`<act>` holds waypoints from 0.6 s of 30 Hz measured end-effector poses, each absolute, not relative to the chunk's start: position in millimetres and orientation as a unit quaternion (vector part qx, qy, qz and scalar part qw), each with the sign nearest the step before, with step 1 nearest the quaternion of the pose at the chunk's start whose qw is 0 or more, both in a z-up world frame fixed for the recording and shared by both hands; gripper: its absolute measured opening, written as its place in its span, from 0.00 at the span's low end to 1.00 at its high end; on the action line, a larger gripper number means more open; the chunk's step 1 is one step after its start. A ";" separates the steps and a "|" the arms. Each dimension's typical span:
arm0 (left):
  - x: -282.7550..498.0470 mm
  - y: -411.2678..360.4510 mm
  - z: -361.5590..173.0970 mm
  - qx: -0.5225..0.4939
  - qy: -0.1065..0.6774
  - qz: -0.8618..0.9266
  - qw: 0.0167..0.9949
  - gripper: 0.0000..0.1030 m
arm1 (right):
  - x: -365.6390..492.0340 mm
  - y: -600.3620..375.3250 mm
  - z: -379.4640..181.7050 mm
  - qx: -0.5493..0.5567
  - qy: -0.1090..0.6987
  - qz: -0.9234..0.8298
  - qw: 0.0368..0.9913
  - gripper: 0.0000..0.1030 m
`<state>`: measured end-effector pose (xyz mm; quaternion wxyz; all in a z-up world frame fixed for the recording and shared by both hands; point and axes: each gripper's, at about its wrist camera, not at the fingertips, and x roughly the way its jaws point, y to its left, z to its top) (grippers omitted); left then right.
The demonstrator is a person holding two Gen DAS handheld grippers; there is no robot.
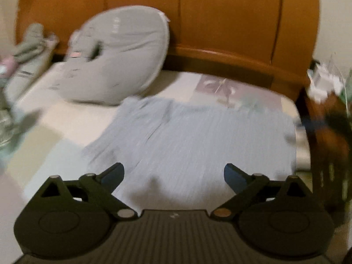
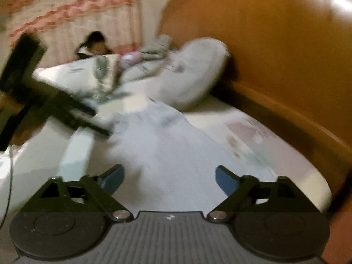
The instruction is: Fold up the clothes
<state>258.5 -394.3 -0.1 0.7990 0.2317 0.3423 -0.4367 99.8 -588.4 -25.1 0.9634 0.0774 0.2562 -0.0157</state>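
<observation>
A pale blue garment (image 1: 193, 136) lies spread flat on the bed, one sleeve or edge folded along its left side. My left gripper (image 1: 173, 176) hovers open over its near part, nothing between the blue pads. In the right wrist view the same garment (image 2: 167, 145) stretches away from me toward the pillow. My right gripper (image 2: 169, 178) is open above its near end and holds nothing. The left gripper's black body (image 2: 50, 101) shows at the left of that view, above the garment's left edge. Both views are motion-blurred.
A grey pillow (image 1: 118, 55) leans on the orange wooden headboard (image 1: 220, 22). Crumpled bedding and clothes (image 2: 145, 59) pile at the far side, where a person (image 2: 94, 44) sits by a pink-striped curtain. A dark wooden nightstand (image 1: 330, 132) stands right of the bed (image 1: 253, 92).
</observation>
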 end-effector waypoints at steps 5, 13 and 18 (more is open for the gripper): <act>218.4 -299.3 -18.2 0.214 0.354 -0.378 0.828 0.98 | 167.8 -576.4 -19.5 0.081 0.266 0.060 0.959 0.96; 183.3 -210.0 -52.8 0.164 0.361 -0.293 0.870 0.98 | 226.7 -567.7 -71.1 0.080 0.342 0.046 0.935 0.97; 180.3 -195.9 -67.5 0.127 0.366 -0.277 0.879 0.98 | 221.7 -552.8 -51.8 0.065 0.363 0.024 0.929 0.97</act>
